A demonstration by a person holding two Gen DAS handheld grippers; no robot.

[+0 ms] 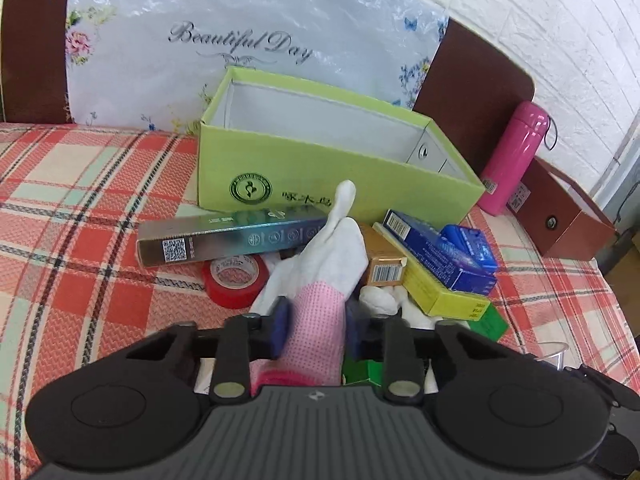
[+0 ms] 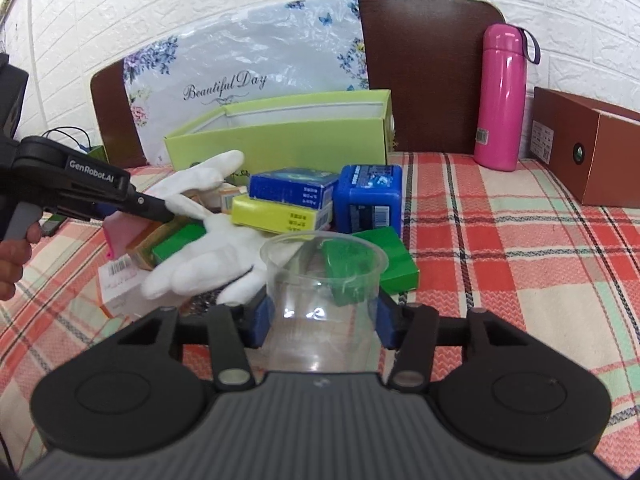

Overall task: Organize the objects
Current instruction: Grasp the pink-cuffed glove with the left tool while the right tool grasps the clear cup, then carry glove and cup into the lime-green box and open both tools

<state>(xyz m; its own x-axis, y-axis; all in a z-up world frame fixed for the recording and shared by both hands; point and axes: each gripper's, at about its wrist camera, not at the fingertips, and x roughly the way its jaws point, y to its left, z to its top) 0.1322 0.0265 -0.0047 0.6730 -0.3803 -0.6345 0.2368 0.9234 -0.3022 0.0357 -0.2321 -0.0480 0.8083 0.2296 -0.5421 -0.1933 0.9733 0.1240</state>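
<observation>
Both grippers loaded, green box point(image 1: 320, 148) dead ahead.

The left gripper point(image 1: 316, 330) is clamped on a glove point(image 1: 324, 280) whose fingers point at the box; the right gripper point(image 2: 322, 322) pinches a clear cup point(image 2: 323, 276) nearer the viewer, further from the box.

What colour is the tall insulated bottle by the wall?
Pink, with a darker strap loop; clearest in the right wrist view.

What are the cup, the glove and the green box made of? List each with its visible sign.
Cup: clear, thin, glossy plastic by the look; the green packets show through it.
Glove: soft knit fabric, white with a pink dotted cuff; it folds limply.
Green box: matte cardboard, seemingly; sharp folded edges, printed logo, white lining.
</observation>
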